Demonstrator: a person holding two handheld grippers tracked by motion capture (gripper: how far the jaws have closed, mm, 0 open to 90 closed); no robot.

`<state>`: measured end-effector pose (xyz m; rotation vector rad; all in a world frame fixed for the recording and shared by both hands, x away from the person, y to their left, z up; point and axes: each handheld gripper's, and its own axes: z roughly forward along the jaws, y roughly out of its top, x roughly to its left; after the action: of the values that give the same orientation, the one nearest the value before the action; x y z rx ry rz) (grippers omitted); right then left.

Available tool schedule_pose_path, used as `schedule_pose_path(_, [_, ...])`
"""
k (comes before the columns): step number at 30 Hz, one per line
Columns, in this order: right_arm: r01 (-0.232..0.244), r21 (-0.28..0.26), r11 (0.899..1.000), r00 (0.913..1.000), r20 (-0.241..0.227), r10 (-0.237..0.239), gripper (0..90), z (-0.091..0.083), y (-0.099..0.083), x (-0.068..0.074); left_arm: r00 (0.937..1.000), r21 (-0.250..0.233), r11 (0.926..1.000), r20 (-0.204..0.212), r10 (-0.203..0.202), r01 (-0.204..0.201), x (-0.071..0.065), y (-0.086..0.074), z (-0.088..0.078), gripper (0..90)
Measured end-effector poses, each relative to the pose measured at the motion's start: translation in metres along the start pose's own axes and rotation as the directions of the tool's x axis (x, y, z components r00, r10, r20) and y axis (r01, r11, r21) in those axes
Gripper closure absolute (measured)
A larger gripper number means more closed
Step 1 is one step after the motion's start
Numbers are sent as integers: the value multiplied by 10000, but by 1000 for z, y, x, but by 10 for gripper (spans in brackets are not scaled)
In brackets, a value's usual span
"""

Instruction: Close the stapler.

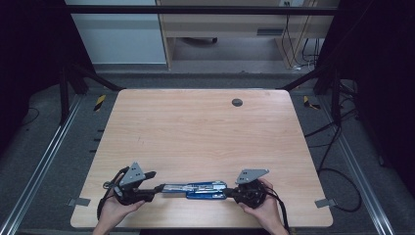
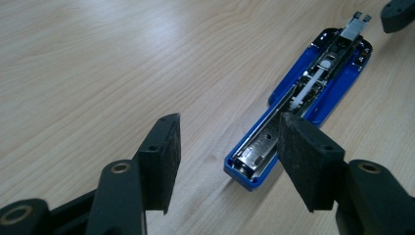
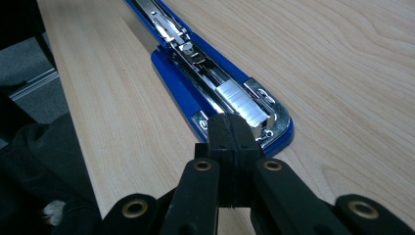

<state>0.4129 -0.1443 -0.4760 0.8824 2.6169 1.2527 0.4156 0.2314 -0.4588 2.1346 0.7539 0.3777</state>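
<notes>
So the big light-wood table (image 1: pixel 205 127) had basically one thing on it: a blue plastic stapler with a chrome metal magazine (image 1: pixel 195 190), flipped fully open and lying flat in a long line along the near edge, right between the person's two hands.

My read on progress: the opening part looked done, since the top arm was folded all the way out and the staple channel was exposed. In the right gripper view a strip of silvery staples (image 3: pixel 240 100) sat at the near end of the channel, so loading seemed to be under way or nearly finished. What was left, I'd guess, was seating that strip properly and swinging the stapler closed again.

The left gripper (image 2: pixel 227 156) had its jaws spread wide with nothing pinched; the left end of the stapler lay between and just past its pads (image 2: pixel 164 156), not pressed by them. The right gripper (image 3: pixel 230 137) had its jaws shut tight together, holding nothing, with its tip right at the staple strip, possibly pushing on it.

Hard to tell: whether that tip actually touched the staples, and whether the strip was fully down in the track. In the high view the stapler's detail was small and dark, and the hands covered much of both grippers.
</notes>
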Motion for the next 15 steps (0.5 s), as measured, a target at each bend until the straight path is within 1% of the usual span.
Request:
schedule_pose_path(4, [-33, -148, 9999, 10000, 43, 34, 900, 1, -1, 1, 9998, 217, 9997, 163, 96, -99, -2, 0, 5, 406])
schedule_pose_path(6, [-99, -86, 9999, 10000, 0, 99, 900, 2, -2, 1, 9995, 362, 9992, 273, 181, -191, -4, 0, 9, 404])
schedule_pose_path(9, [-94, -15, 10000, 9999, -59, 94, 900, 4, -3, 0, 9993, 477, 9985, 266, 252, -264, -5, -1, 11, 404])
schedule_pose_path(12, [1, 89, 10000, 10000, -52, -1, 900, 7, -3, 2, 9988, 651, 9973, 362, 321, -344, -6, -1, 15, 404])
schedule_pose_path(15, [62, 34, 10000, 10000, -31, -62, 900, 8, -3, 3, 9978, 856, 9951, 497, 445, -487, -7, -2, 18, 403])
